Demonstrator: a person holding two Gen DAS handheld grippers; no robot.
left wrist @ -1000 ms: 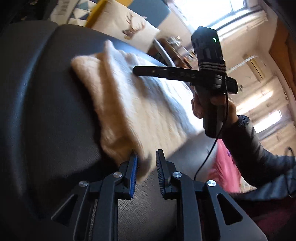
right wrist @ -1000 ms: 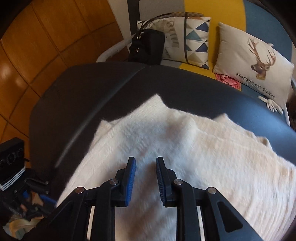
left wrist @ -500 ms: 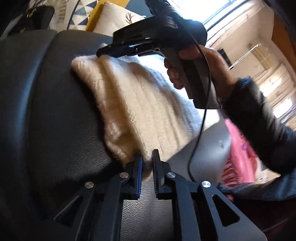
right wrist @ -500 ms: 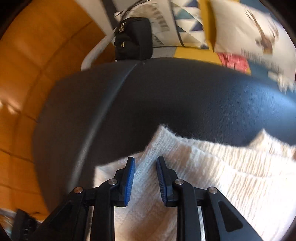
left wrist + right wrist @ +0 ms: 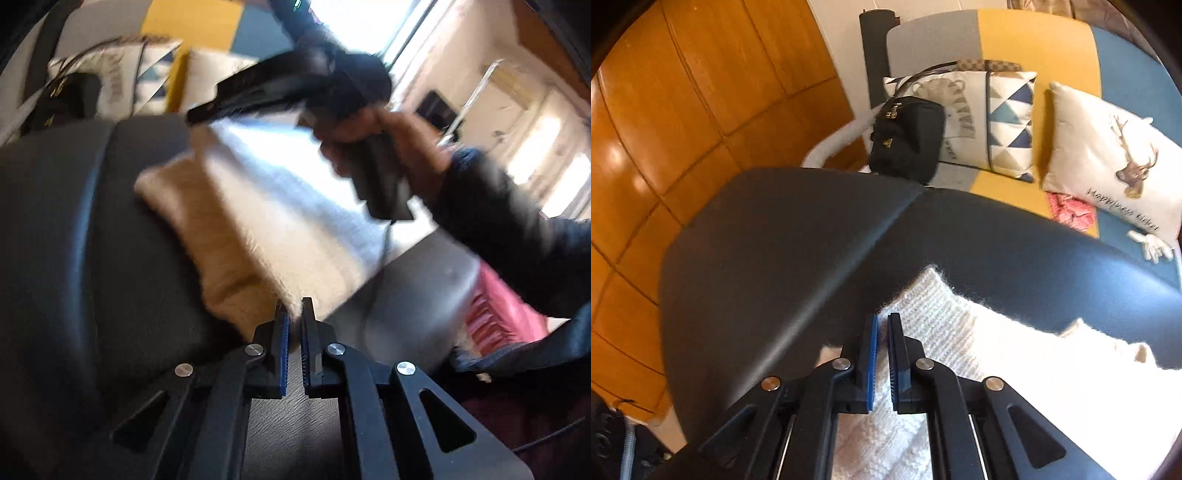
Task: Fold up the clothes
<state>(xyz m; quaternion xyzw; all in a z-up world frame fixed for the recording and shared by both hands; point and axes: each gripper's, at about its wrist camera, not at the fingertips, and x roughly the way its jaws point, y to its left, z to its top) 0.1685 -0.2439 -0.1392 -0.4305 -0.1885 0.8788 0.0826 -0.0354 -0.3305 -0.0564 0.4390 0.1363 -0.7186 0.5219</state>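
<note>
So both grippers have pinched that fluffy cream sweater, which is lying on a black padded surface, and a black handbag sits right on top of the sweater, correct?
Not quite. The black handbag is not on the cream sweater; the right wrist view shows it beyond the black padded surface, leaning against a patterned cushion. The rest holds: left gripper and right gripper both pinch the sweater.

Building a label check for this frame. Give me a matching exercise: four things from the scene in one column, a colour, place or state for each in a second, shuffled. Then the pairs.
Things:
1. left gripper
2. handbag
3. deer cushion
4. knitted garment

Descriptions:
A. black, by the triangle-pattern cushion
B. cream, lying on the black padded surface
C. shut on the garment's near corner
D. white, with lettering under the picture

Pairs: 1-C, 2-A, 3-D, 4-B
</note>
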